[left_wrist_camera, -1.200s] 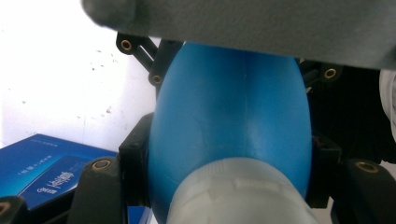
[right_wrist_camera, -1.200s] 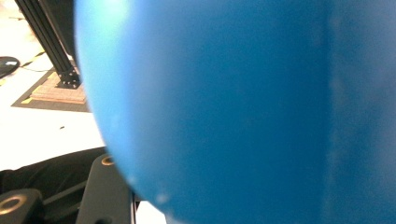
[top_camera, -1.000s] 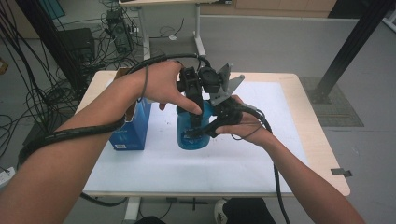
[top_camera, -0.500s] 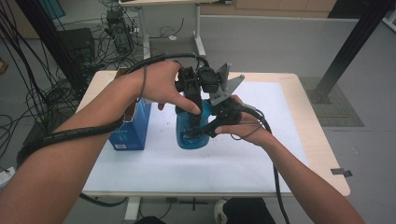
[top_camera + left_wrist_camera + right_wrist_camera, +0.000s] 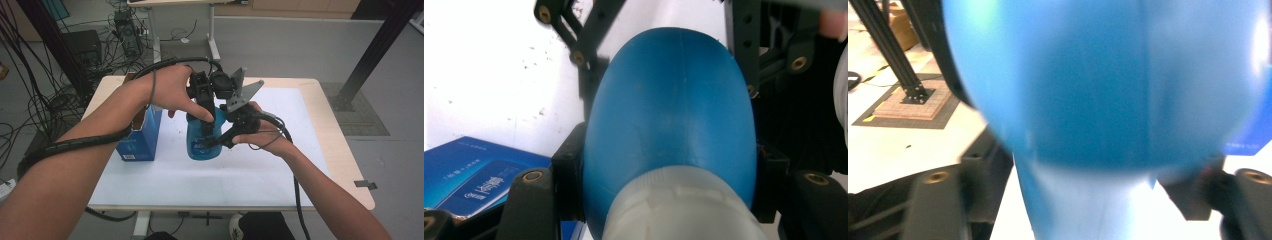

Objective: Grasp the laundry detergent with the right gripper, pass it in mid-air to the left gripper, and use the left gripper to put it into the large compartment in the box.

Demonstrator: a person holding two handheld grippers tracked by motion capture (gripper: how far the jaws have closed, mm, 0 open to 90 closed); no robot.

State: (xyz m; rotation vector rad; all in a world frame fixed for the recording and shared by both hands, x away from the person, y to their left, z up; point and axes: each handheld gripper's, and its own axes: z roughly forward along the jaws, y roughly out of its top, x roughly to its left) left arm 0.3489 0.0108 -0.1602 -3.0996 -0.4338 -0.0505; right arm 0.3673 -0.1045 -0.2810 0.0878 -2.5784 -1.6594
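Note:
A blue plastic bottle (image 5: 202, 144) with a pale cap stands upright on the white mat. My left gripper (image 5: 206, 112) comes down on it from above. In the left gripper view the left gripper (image 5: 669, 175) is shut on the bottle (image 5: 669, 115) just below the cap, one pad on each side. My right gripper (image 5: 220, 114) reaches in from the right at the bottle's upper part. Its jaws have just been opening. In the right gripper view the right gripper (image 5: 1088, 190) stands open around the blurred bottle (image 5: 1098, 80), whose narrow pale part lies between the jaws.
A blue carton (image 5: 141, 137) stands upright on the table just left of the bottle, and the carton (image 5: 474, 175) lies close under my left gripper. The white mat (image 5: 280, 165) covers most of the wooden table (image 5: 345, 150). Cables and a black frame post lie beyond the table.

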